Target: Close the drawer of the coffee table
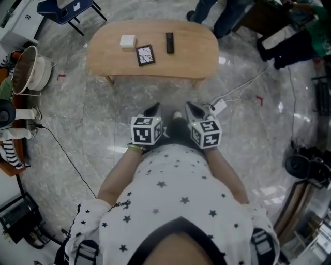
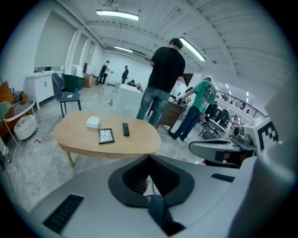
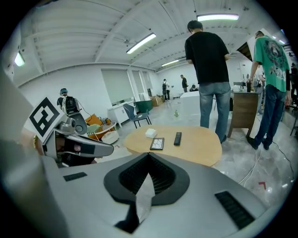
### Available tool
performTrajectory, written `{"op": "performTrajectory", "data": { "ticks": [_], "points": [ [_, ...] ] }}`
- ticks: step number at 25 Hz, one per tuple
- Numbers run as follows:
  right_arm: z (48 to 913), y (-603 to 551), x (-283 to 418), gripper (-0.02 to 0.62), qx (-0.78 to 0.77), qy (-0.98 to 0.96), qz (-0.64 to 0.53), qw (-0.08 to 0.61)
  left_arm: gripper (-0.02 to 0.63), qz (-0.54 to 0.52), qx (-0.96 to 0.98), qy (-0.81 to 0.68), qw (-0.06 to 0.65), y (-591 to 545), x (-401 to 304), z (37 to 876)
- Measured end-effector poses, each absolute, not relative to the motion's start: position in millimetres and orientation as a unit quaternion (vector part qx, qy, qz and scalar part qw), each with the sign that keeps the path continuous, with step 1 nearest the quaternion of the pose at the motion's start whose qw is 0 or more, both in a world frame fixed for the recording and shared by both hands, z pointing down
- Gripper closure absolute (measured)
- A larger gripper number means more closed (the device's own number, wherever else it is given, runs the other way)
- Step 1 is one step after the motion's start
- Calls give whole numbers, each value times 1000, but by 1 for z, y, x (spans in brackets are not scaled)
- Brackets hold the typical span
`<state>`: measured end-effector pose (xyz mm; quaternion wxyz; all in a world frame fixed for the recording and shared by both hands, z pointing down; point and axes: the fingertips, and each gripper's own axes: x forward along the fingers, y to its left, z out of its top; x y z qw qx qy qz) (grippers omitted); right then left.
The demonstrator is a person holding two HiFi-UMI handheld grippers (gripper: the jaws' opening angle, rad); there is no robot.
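The oval wooden coffee table point(image 1: 191, 52) stands on the marble floor ahead of me, and no drawer shows sticking out of its near side. On its top lie a white box point(image 1: 128, 41), a black-framed tile point(image 1: 145, 55) and a black remote point(image 1: 169, 42). My left gripper point(image 1: 154, 109) and right gripper point(image 1: 192, 108) hang side by side close to my body, well short of the table. Both are shut and hold nothing. The table point(image 2: 84, 137) lies beyond the closed jaws of the left gripper point(image 2: 149, 157). The right gripper point(image 3: 149, 155) also faces the table point(image 3: 195, 146).
Two people point(image 1: 227, 15) stand just behind the table's far right end. A blue chair point(image 1: 64, 9) is at the far left. A white cable with a plug point(image 1: 218, 107) runs over the floor by my right gripper. Pots and clutter point(image 1: 31, 70) line the left edge.
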<state>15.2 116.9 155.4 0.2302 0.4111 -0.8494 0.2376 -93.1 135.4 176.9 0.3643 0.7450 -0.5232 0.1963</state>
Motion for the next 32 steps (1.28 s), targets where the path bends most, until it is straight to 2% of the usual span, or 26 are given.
{"op": "performTrajectory", "data": {
  "ticks": [32],
  "points": [
    [148,112,19,588,410,-854,233,218,598,198,756,-513,355,126,-79,170]
  ]
}}
